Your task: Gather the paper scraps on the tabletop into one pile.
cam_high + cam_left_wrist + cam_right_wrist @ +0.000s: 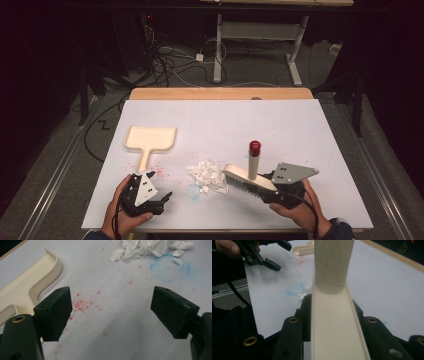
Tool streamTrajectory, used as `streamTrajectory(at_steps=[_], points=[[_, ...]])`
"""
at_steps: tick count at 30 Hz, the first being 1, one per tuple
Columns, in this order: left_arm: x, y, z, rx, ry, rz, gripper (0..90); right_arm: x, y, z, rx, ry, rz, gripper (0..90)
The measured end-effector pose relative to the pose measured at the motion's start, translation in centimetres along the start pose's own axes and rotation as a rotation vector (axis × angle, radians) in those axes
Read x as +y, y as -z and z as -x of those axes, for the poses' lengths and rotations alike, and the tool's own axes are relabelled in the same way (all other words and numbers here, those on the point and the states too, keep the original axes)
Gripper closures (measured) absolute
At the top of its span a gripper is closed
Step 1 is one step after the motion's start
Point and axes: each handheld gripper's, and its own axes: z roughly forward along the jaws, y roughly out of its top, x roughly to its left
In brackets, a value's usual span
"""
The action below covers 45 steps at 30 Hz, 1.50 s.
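Paper scraps (207, 175) lie in one white heap near the front middle of the table (310, 125), and everything else is placed from that heap. Touching its right edge is the brush (248, 179), one cream hand brush with grey bristles resting against the scraps and a round handle that stands up from its back to a red tip. The right gripper (280, 190) grips the brush by the end of its head farthest from the heap; in the right gripper view the cream back of the brush (334, 322) runs up between the two black jaws, which are clamped against its sides. The person's right hand (300, 207) comes in from the front edge, to the right of the heap, wrapped around the gripper body, with the grey plate tilted on top.

Left of the heap, and a little nearer the front edge, the left gripper (167, 196) is held low over the table by the left hand (122, 215), its tips aimed toward the heap. In the left gripper view the two jaws stand wide apart with nothing between them, above a scatter of red specks (80, 303).

Beyond the left gripper, to the rear left of the heap, lies one cream dustpan (150, 139), flat on the table, its handle pointing toward the front edge. A faint blue ring mark (170, 267) shows on the white surface just in front of the heap. One brush, one dustpan, one heap, two grippers.
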Motion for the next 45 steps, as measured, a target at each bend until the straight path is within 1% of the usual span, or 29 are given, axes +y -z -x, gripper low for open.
streamTrajectory(at_steps=[2, 3, 4, 6, 8, 9, 13, 16, 18, 20, 21, 23, 25, 26, 27, 28, 30, 32, 34, 36, 37, 39, 40, 41, 42, 43, 45], points=[[0.0, 0.0, 0.0, 0.001, -0.003, -0.004, 16.6, -0.1, 1.3, 0.4, -0.025, -0.022, 0.013, 68.0], [0.0, 0.0, 0.0, 0.000, -0.004, -0.004, 16.6, -0.3, 1.9, 0.7, -0.028, -0.023, 0.013, 68.0], [0.0, 0.0, 0.1, 0.001, -0.005, -0.005, 16.6, -0.4, 2.2, 0.9, -0.030, -0.024, 0.006, 68.0], [0.0, -0.1, 0.0, 0.000, 0.000, -0.005, 16.6, -1.0, 3.1, 1.4, -0.053, -0.025, -0.014, 68.0], [0.0, -0.1, 0.0, 0.001, -0.001, -0.006, 16.6, -1.5, 3.7, 1.8, -0.051, -0.035, -0.034, 68.0], [0.0, -0.1, 0.0, 0.001, -0.001, -0.006, 16.6, -1.9, 4.0, 2.0, -0.063, -0.030, -0.042, 67.9], [0.0, 0.0, 0.1, 0.004, -0.001, -0.007, 16.8, -3.1, 4.9, 2.6, -0.070, -0.064, -0.068, 67.9], [0.0, -0.1, 0.1, 0.003, -0.003, -0.010, 17.0, -3.8, 5.4, 3.0, -0.037, -0.077, -0.099, 67.6], [0.0, -0.1, 0.1, 0.001, -0.005, -0.012, 17.0, -4.1, 5.7, 3.4, 0.026, -0.109, -0.122, 67.0], [0.0, -0.1, 0.1, 0.002, -0.005, -0.010, 17.0, -4.3, 6.1, 3.6, 0.031, -0.118, -0.127, 66.6], [0.0, -0.1, 0.0, 0.001, -0.004, -0.010, 17.0, -4.4, 6.2, 3.8, 0.047, -0.133, -0.138, 66.7], [0.0, -0.1, 0.1, -0.001, -0.005, -0.015, 17.0, -4.4, 6.5, 4.1, 0.072, -0.146, -0.119, 66.5], [0.0, -0.1, 0.1, -0.004, -0.011, -0.019, 17.0, -4.4, 6.4, 4.5, 0.101, -0.167, -0.133, 66.6], [0.0, -0.2, 0.1, -0.005, -0.009, -0.018, 17.0, -4.5, 6.2, 4.7, 0.103, -0.163, -0.144, 66.7], [0.0, -0.2, 0.1, -0.006, -0.010, -0.018, 17.0, -4.6, 6.0, 4.9, 0.098, -0.172, -0.147, 66.5], [0.0, -0.2, 0.1, -0.008, -0.011, -0.019, 17.0, -4.7, 5.6, 5.2, 0.091, -0.194, -0.154, 66.4], [0.0, -0.2, 0.1, -0.009, -0.013, -0.023, 17.0, -5.1, 4.9, 6.1, 0.071, -0.222, -0.182, 65.5], [0.0, -0.3, 0.1, -0.011, -0.013, -0.025, 17.0, -5.4, 4.5, 7.0, 0.057, -0.253, -0.181, 65.3], [0.0, -0.4, 0.1, -0.015, -0.013, -0.027, 17.0, -5.5, 4.3, 7.8, 0.046, -0.271, -0.189, 63.8], [0.0, -0.5, 0.1, -0.017, -0.019, -0.033, 17.0, -5.6, 4.0, 8.9, 0.067, -0.299, -0.208, 62.0], [0.1, -0.5, 0.2, -0.019, -0.021, -0.035, 17.0, -5.6, 3.8, 9.5, 0.070, -0.308, -0.230, 60.5], [0.1, -0.6, 0.3, -0.022, -0.025, -0.037, 17.0, -5.7, 3.1, 10.7, 0.076, -0.311, -0.273, 57.3], [0.2, -0.7, 0.3, -0.023, -0.022, -0.036, 17.0, -5.7, 2.8, 11.3, 0.072, -0.314, -0.296, 54.8], [0.2, -0.7, 0.3, -0.024, -0.023, -0.037, 17.0, -5.6, 2.5, 12.0, 0.056, -0.317, -0.317, 50.6], [0.2, -0.8, 0.3, -0.026, -0.024, -0.040, 17.0, -5.7, 2.1, 12.6, 0.053, -0.315, -0.346, 48.8], [0.1, -0.9, 0.3, -0.027, -0.023, -0.040, 17.0, -5.7, 1.8, 13.2, 0.060, -0.315, -0.362, 45.4], [0.1, -1.0, 0.3, -0.031, -0.027, -0.049, 17.0, -5.7, 1.3, 14.1, 0.053, -0.303, -0.370, 39.6]])
